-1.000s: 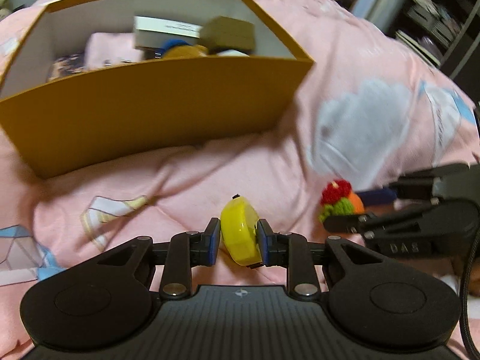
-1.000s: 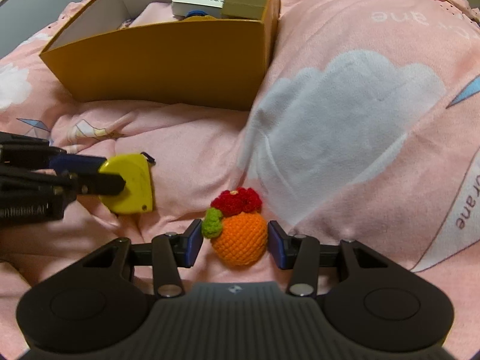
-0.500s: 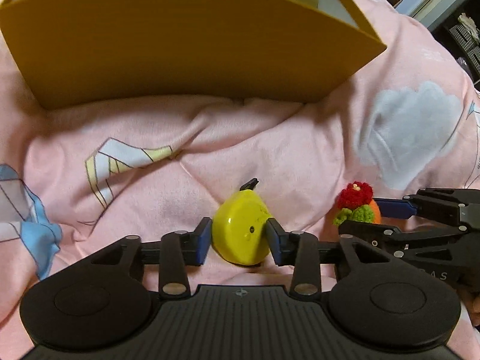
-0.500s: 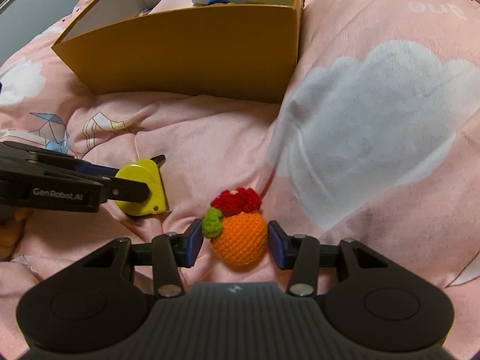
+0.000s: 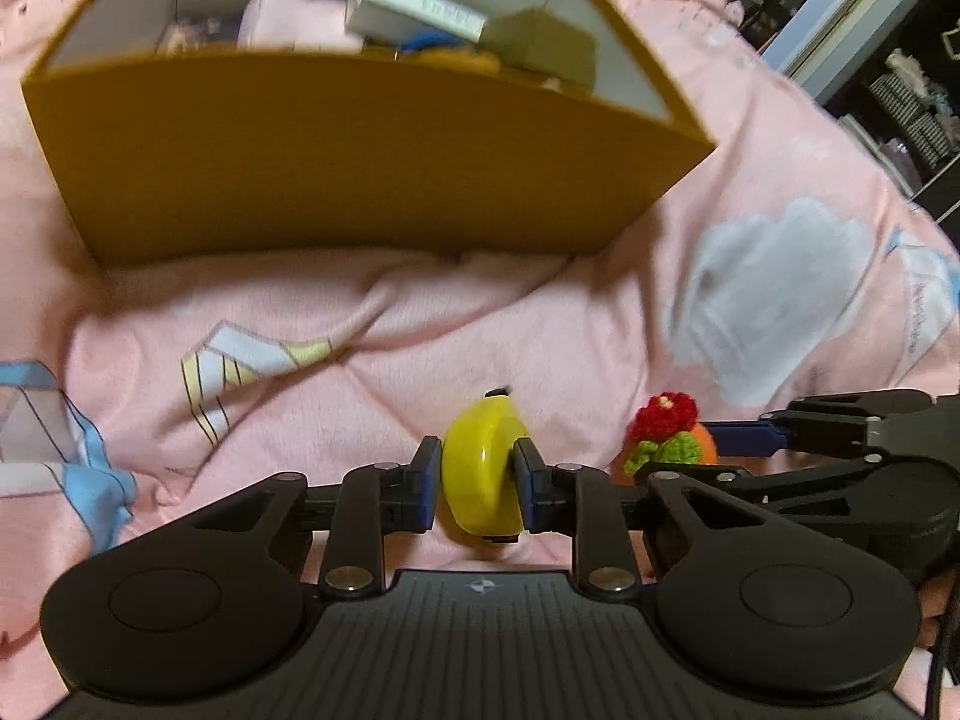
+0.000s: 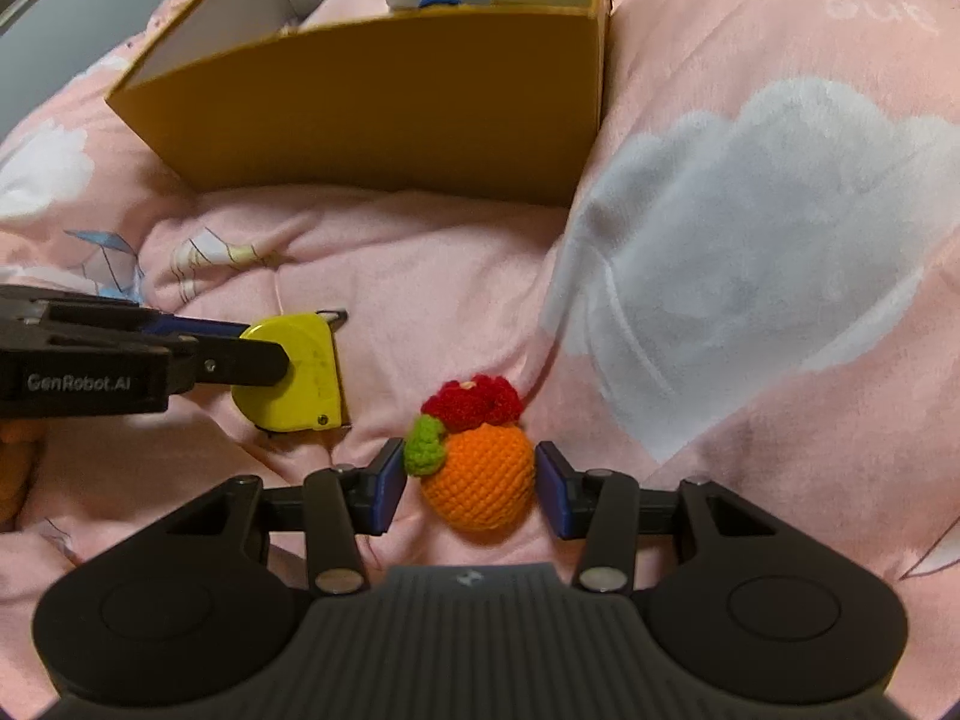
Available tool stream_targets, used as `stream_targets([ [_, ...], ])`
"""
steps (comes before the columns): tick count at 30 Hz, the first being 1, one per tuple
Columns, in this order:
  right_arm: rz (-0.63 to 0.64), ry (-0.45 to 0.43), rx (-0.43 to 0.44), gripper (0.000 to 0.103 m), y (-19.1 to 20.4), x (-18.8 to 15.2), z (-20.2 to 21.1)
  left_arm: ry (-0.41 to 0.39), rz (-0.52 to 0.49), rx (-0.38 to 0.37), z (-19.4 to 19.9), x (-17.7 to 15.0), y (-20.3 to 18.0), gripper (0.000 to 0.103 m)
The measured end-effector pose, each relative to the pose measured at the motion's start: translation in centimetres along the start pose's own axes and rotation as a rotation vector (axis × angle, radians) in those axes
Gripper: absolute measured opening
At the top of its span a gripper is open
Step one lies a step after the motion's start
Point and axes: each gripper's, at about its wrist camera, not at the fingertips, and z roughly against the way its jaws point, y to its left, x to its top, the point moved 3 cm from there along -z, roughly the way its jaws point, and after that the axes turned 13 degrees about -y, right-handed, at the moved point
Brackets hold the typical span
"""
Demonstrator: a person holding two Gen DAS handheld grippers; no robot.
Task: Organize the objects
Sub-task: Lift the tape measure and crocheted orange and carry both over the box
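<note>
A yellow tape measure point(image 5: 480, 480) stands on edge on the pink quilt. My left gripper point(image 5: 474, 474) is closing on it, and both blue pads press its flat sides. From the right wrist view, the left gripper point(image 6: 258, 343) reaches in from the left onto the tape measure point(image 6: 300, 384). A crocheted orange point(image 6: 480, 480) with a red flower and green leaf sits between the pads of my right gripper point(image 6: 468, 483), which touch it on both sides. The right gripper point(image 5: 684, 455) and the orange point(image 5: 660, 426) also show at the right of the left wrist view.
An open mustard-yellow cardboard box point(image 5: 360, 168) stands just behind on the quilt point(image 6: 750, 228), holding small white and tan boxes and other items. Dark shelving point(image 5: 900, 96) is at the far right beyond the bed.
The left jaws opened wider around the tape measure half a second ago and have closed on it again. The left view shifted against the box. The right gripper kept its hold on the orange.
</note>
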Motion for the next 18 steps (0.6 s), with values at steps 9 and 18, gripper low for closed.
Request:
stream_targets([
  [9,-0.021,-0.101,0.117,0.048,1.6,3.5,3.0,-0.183,0.045,-0.046,4.8,3.2,-0.3,0.028],
  [18,0.098,-0.257,0.161,0.048,3.9,8.9,6.5,-0.344,0.091,-0.060,8.2,8.0,0.4,0.028],
])
